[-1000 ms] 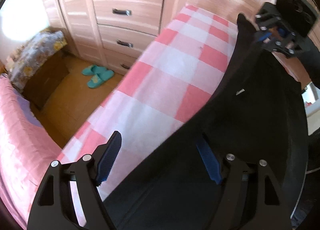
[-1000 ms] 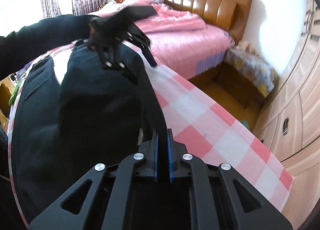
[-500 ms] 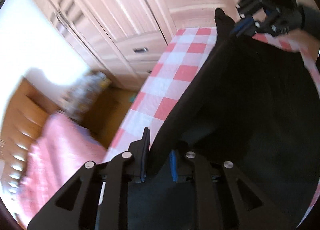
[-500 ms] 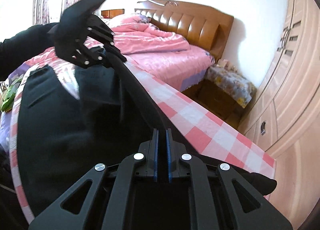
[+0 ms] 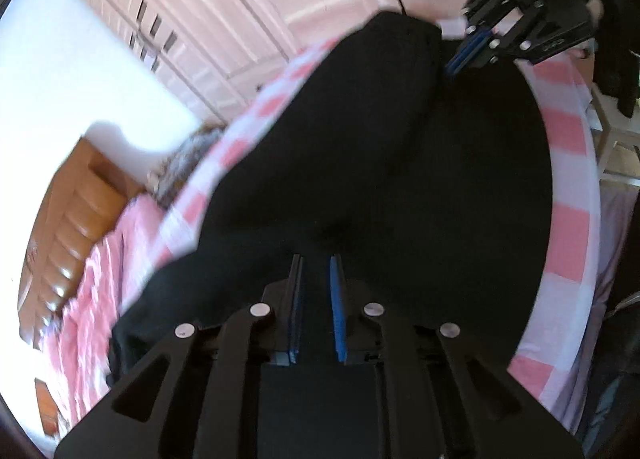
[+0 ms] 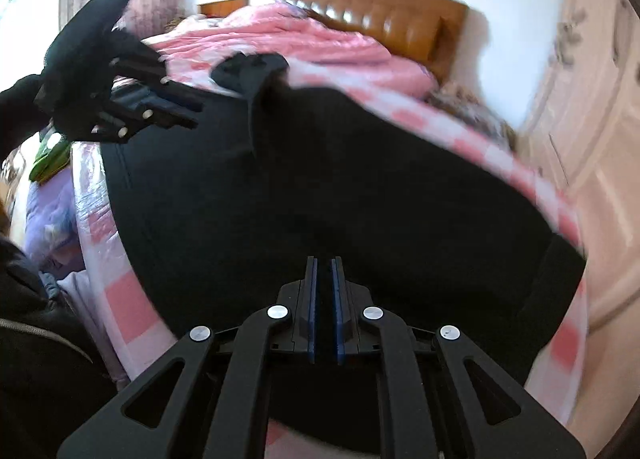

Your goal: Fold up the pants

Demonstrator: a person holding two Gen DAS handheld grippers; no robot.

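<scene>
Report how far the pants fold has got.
Done: the black pants lie spread on the pink checked cloth, one edge already lifted over the rest. In hand: the left gripper and right gripper each look closed on fabric at opposite ends, mid-carry; blur hides the exact grasp. Left: lay the fold flat, smooth it, then fold again.

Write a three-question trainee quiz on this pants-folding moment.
1. True or false: the pants lie on a checked cloth.
2. What colour are the pants? A) blue B) black C) grey
3. Fill in: behind the cloth stands a bed with a ____ quilt.

Key: 1 true; 2 B; 3 pink. Note that the left gripper and the right gripper both have jaws nearly together over black fabric, but a grip cannot be confirmed.
</scene>
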